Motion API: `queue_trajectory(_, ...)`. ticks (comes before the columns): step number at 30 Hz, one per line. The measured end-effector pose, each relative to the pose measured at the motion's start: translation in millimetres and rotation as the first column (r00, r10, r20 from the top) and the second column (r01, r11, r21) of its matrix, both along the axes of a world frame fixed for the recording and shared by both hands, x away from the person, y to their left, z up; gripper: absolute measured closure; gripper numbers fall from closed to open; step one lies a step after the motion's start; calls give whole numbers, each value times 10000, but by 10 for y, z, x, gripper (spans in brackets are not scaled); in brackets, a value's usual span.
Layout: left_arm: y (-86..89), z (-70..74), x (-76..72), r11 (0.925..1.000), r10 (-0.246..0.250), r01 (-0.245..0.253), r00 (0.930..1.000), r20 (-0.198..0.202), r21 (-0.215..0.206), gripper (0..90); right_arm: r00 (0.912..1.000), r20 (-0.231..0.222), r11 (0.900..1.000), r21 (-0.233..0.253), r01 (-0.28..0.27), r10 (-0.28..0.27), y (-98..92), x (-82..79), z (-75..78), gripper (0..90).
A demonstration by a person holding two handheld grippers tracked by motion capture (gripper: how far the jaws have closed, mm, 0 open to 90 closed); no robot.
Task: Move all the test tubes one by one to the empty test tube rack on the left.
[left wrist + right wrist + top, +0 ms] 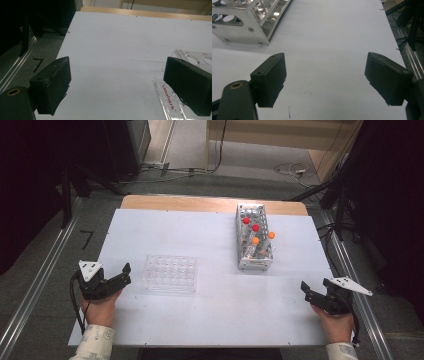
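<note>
Grippers (107, 280) (320, 292) apart, jaws wide.

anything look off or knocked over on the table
Nothing stands out. The metal rack stands upright with its red- and orange-capped tubes seated, the clear well plate lies flat, and both tongs, left and right, sit open at the table's near edge, holding nothing.

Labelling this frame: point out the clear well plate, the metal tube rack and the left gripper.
clear well plate (170, 273), high view, middle of its top face.
metal tube rack (254, 261), high view, near end wall.
left gripper (124, 274), high view, the gap midway between its open jaw tips.
</note>
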State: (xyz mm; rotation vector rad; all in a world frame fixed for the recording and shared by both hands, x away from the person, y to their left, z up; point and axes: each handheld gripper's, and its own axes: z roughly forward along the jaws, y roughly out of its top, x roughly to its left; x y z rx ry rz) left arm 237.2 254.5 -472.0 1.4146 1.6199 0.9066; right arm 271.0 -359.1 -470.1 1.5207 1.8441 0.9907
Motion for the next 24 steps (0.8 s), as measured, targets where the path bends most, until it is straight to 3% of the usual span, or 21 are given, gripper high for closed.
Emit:
queue_trajectory(10,-11,-1,4,10000,-3,3,10000,-5,-2,79,9995,98,9994,209,-293,291,54,46,22,172)
queue_trajectory(24,-8,2,6,10000,48,-48,10000,30,-44,79,9904,548,9911,337,-1292,1272,381,211,120,212)
